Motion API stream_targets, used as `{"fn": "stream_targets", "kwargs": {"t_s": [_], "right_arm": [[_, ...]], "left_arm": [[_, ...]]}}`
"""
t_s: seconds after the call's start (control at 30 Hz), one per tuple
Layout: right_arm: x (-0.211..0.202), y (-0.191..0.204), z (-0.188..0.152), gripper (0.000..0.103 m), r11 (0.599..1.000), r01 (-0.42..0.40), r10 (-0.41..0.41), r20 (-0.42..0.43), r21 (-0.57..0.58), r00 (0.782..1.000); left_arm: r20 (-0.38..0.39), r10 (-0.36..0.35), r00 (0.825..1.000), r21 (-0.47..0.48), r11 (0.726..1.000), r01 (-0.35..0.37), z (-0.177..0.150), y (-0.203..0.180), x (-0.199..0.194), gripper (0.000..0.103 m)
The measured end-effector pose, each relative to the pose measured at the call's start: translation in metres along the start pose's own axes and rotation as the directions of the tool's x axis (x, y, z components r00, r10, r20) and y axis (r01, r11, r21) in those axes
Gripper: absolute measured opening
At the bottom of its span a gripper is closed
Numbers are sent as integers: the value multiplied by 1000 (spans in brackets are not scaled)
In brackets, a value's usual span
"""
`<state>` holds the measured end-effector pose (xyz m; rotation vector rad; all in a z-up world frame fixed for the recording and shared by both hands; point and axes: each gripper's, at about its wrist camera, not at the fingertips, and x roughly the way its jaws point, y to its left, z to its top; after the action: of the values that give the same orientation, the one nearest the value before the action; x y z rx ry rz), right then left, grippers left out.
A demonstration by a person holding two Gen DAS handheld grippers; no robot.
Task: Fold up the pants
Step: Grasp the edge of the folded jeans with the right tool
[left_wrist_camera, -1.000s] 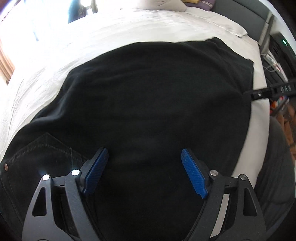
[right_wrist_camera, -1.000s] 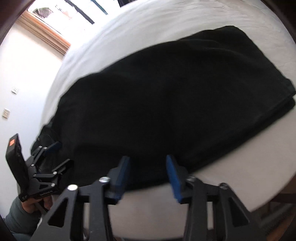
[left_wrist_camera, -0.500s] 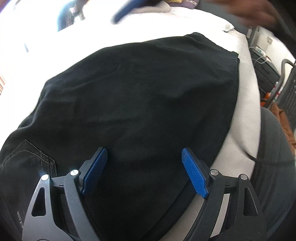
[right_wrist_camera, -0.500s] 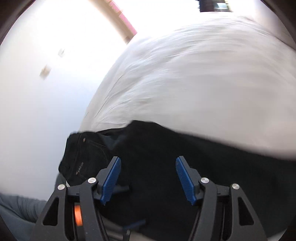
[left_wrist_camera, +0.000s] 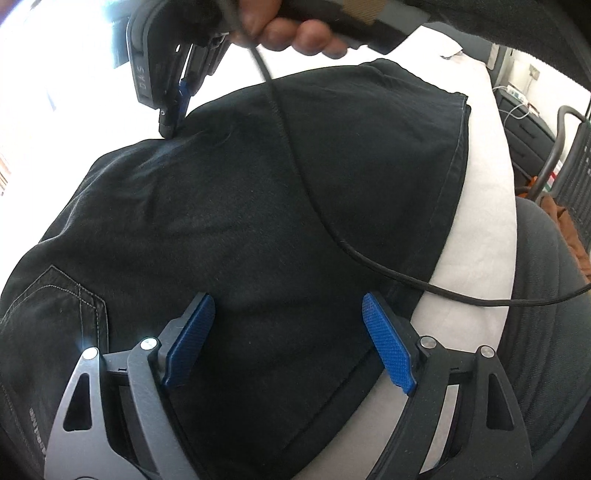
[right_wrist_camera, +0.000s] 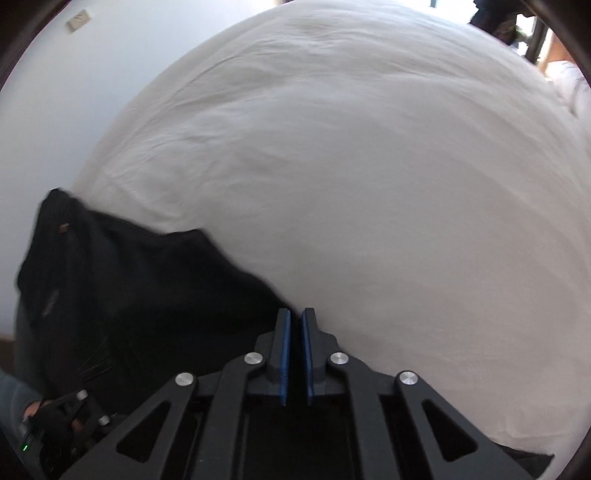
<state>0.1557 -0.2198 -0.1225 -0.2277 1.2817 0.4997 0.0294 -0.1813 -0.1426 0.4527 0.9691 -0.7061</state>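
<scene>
Setting: black pants [left_wrist_camera: 258, 221] lie spread on a white bed sheet [right_wrist_camera: 369, 166], already doubled so one leg rests on the other, with a back pocket [left_wrist_camera: 62, 302] showing at about 8 o'clock in the left wrist view.

Left gripper: the left gripper [left_wrist_camera: 288, 343] hangs over the near edge of the pants with its blue pads [left_wrist_camera: 190, 336] spread wide apart and nothing between them. It seems to wait here so it can take the near side of the fold.

Right gripper: the right gripper [right_wrist_camera: 294, 354] points steeply down at the far edge of the pants, at about 11 o'clock in the left wrist view. Its jaws are clenched almost together. The tips meet the dark fabric edge, which puckers there, so it probably pinches cloth, though the pads hide the contact itself.

Hand: the person's hand [left_wrist_camera: 295, 33] grips the right gripper's handle at 12 o'clock.

Cable: a black cable [left_wrist_camera: 332, 229] trails from it across the pants toward 3 o'clock.

Likely step: taking hold of the far side to lift it, so the pants can be folded shorter.

Risk: the loose cable could drag on the fabric as the cloth is raised.
</scene>
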Motion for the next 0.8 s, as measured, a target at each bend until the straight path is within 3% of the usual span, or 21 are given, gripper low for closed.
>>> {"fn": "stream_targets", "kwargs": {"t_s": [0.1,0.17,0.23,0.27,0.33,0.4,0.47,0.5,0.53,0.57,0.63,0.7,0.73,0.77,0.8], "right_arm": [[-1,1,-3,4,997,73,-73,33,14,997],[-15,-8,-8,4,982,171,-176,71,77,982],[-42,-23,-23,5,975,82,-115,152,207,982],[-59,-25,-38,5,970,-29,-25,215,241,976],[-75,-16,-64,9,967,-140,80,267,211,960],[-72,-8,-99,27,972,-136,86,247,193,965],[-54,-26,-133,33,955,-91,35,200,281,979],[-50,-44,-151,32,931,-72,7,181,357,983],[-47,-63,-168,10,899,-88,2,198,428,980],[-53,-84,-191,0,854,-134,-1,260,502,966],[-65,-112,-223,0,792,-75,-108,259,607,960],[-81,-137,-260,0,694,-26,-194,222,720,956],[-92,-143,-274,12,650,4,-228,190,760,955],[-102,-144,-285,18,618,28,-265,175,786,948],[-113,-145,-296,19,610,-31,-258,236,792,937]], "left_arm": [[0,0,1000,-2,1000,0,-1,-5,1,81],[0,2,1000,-2,1000,-2,-1,-8,1,81],[0,0,1000,-4,1000,0,1,-17,5,81],[4,-3,1000,-7,1000,3,1,-17,5,81],[8,-3,1000,-5,1000,3,0,-17,5,81],[9,-2,1000,-5,1000,2,-1,-15,3,81],[9,3,1000,0,1000,-3,-3,-11,0,81],[8,5,1000,5,1000,-5,-3,-12,-1,81],[5,5,1000,4,1000,-5,-2,-12,-1,81],[3,5,1000,1,1000,-5,-2,-12,-1,81],[3,7,1000,-6,1000,-7,-1,-12,-2,81],[3,13,1000,-15,1000,-13,1,-12,-3,82],[3,18,1000,-13,1000,-18,1,-12,-3,82],[2,22,1000,-15,1000,-22,1,-13,-3,83],[1,25,1000,-19,1000,-25,2,-14,-3,83]]}}
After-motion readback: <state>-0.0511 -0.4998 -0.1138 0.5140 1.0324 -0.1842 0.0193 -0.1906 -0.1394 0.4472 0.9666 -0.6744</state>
